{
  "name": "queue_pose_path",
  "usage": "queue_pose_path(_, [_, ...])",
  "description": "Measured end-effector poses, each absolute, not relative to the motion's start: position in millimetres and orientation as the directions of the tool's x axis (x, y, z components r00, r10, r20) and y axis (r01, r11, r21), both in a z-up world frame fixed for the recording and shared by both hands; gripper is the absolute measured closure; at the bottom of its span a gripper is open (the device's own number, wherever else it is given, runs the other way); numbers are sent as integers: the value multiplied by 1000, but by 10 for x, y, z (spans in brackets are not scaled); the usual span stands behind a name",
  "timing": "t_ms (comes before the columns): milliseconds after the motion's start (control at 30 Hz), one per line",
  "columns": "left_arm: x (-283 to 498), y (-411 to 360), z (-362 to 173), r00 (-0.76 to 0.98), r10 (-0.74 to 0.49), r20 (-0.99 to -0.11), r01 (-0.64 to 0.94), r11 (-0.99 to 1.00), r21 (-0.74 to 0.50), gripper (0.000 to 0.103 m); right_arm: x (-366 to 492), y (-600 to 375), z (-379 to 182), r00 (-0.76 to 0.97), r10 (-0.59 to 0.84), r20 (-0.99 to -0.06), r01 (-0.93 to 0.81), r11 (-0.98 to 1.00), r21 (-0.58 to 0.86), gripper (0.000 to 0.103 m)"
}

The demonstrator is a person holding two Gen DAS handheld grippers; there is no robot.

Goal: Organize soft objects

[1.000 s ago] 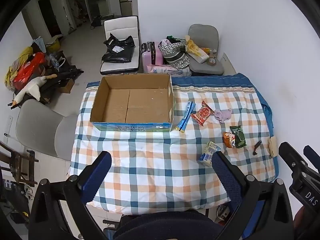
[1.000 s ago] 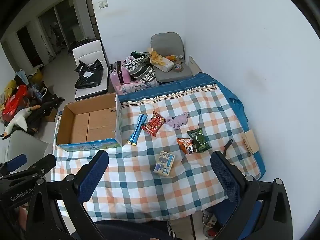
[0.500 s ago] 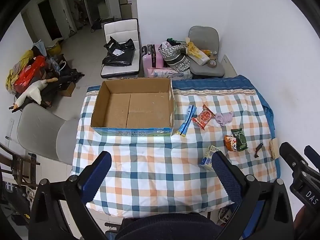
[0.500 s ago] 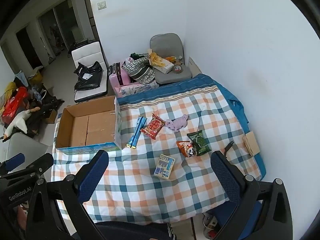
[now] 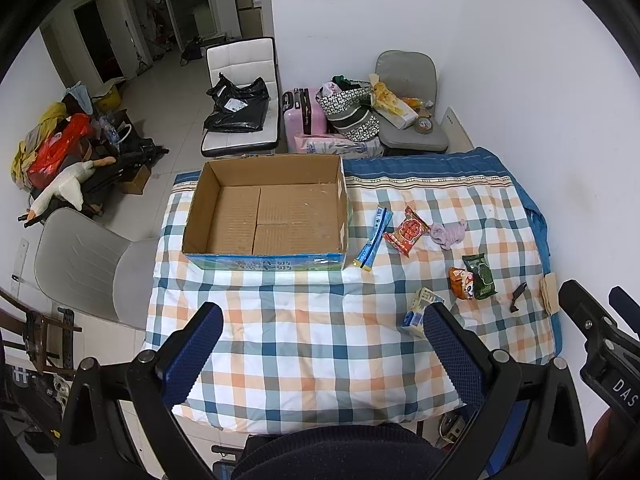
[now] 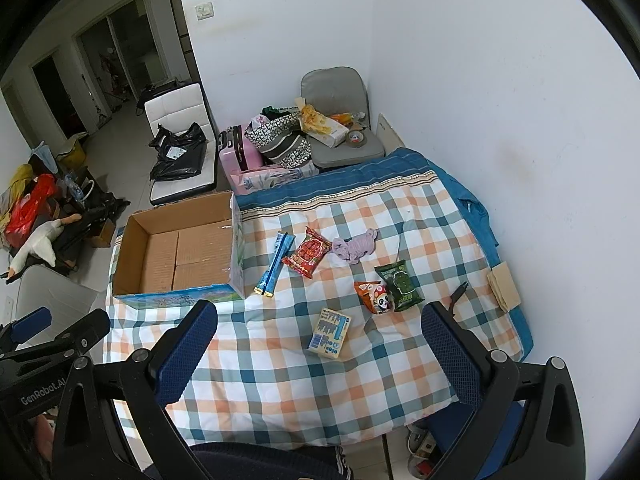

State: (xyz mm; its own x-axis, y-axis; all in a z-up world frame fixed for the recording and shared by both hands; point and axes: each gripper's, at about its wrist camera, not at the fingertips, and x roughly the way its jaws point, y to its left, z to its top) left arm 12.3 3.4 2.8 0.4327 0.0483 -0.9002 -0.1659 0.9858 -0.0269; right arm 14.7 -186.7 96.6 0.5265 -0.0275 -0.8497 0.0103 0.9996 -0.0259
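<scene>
An empty cardboard box (image 5: 264,216) (image 6: 180,248) sits at the left of a checked quilt (image 5: 304,332) (image 6: 280,368). To its right lie a blue stick pack (image 5: 372,238) (image 6: 275,264), a red snack bag (image 5: 407,231) (image 6: 307,253), a lilac cloth (image 5: 449,234) (image 6: 355,246), an orange bag (image 5: 461,282) (image 6: 374,297), a green bag (image 5: 480,276) (image 6: 400,285) and a small carton (image 5: 420,307) (image 6: 330,333). My left gripper (image 5: 320,352) and right gripper (image 6: 320,352) are both open and empty, high above the near edge.
A black clip (image 5: 518,297) (image 6: 456,294) and a beige pad (image 5: 549,297) (image 6: 505,285) lie at the quilt's right edge by the white wall. Chairs (image 5: 240,92), a pink suitcase (image 5: 302,120) and bags stand behind the table. A grey chair (image 5: 80,264) stands left.
Both grippers have drawn back and up, so the table looks slightly farther away. No object on the quilt has moved.
</scene>
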Motion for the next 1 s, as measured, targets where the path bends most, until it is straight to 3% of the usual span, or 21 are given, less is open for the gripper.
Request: queue_pose_path(1000, [120,46,102,454,56,-889,-168,985,-23,0,230,-1835,1112,543,-27,-839,7,1000,-28,0])
